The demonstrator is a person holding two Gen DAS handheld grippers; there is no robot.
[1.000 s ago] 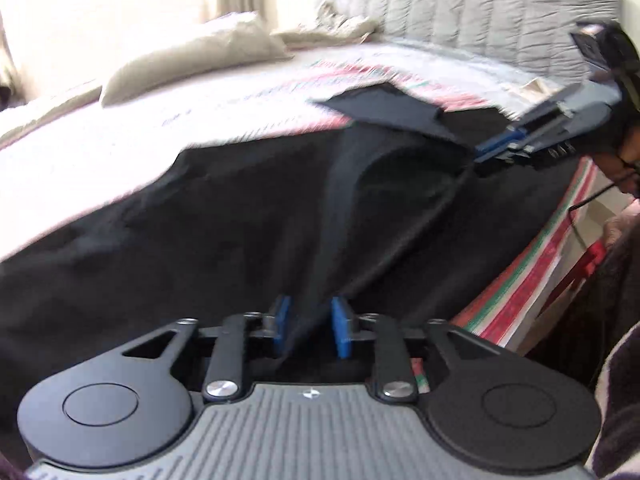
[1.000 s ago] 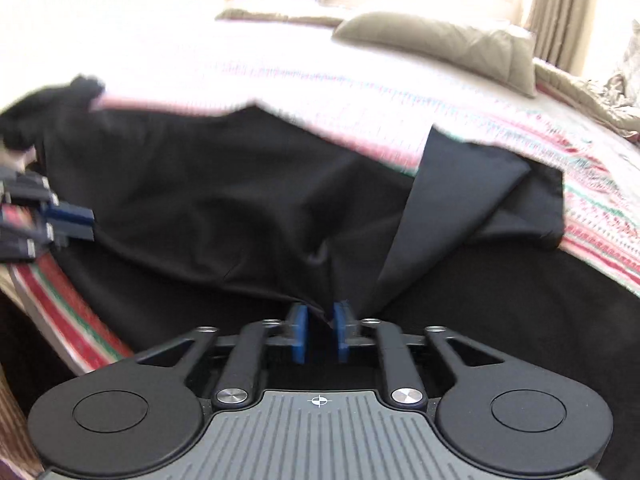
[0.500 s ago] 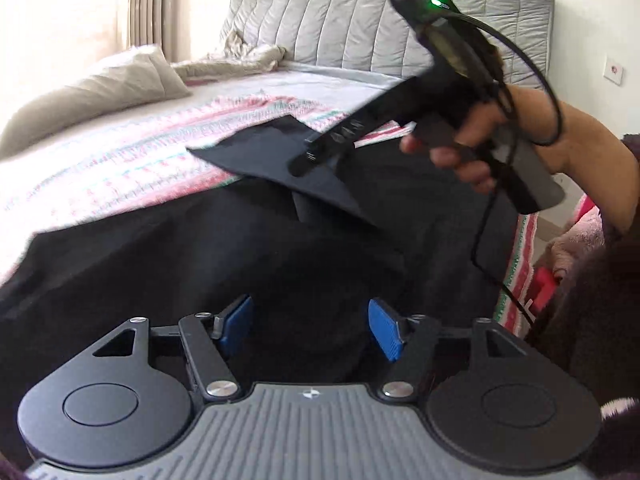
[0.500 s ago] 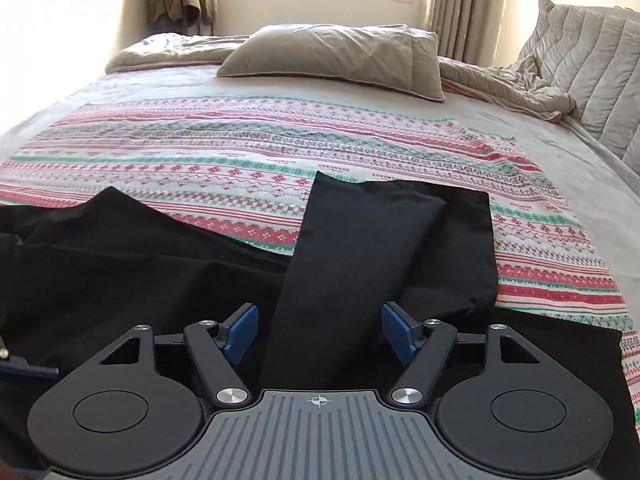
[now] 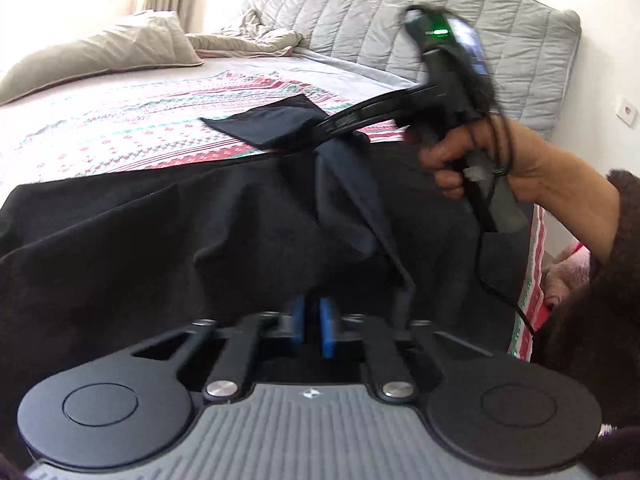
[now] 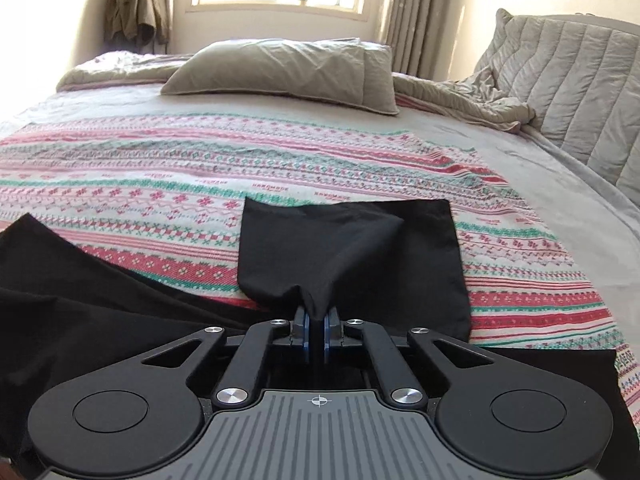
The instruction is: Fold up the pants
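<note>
Black pants (image 5: 168, 240) lie spread across the near side of the bed. One leg end (image 6: 352, 248) is folded over onto the patterned blanket. My right gripper (image 6: 316, 334) is shut on a pinch of that leg's fabric, which rises in a tent toward the blue pads. In the left wrist view the right gripper (image 5: 336, 124) holds the fabric lifted above the pants. My left gripper (image 5: 312, 326) is nearly shut low over the pants; a fold of black cloth sits at its blue pads.
A striped red, green and white blanket (image 6: 160, 184) covers the bed. A grey pillow (image 6: 280, 68) and rumpled duvet (image 6: 460, 96) lie at the far side, with a quilted headboard (image 5: 400, 12) to the right. The bed edge (image 5: 532, 288) drops off at right.
Both grippers were open half a second ago and have closed on the pants. The right gripper has pinched the folded leg and lifted the fabric.
</note>
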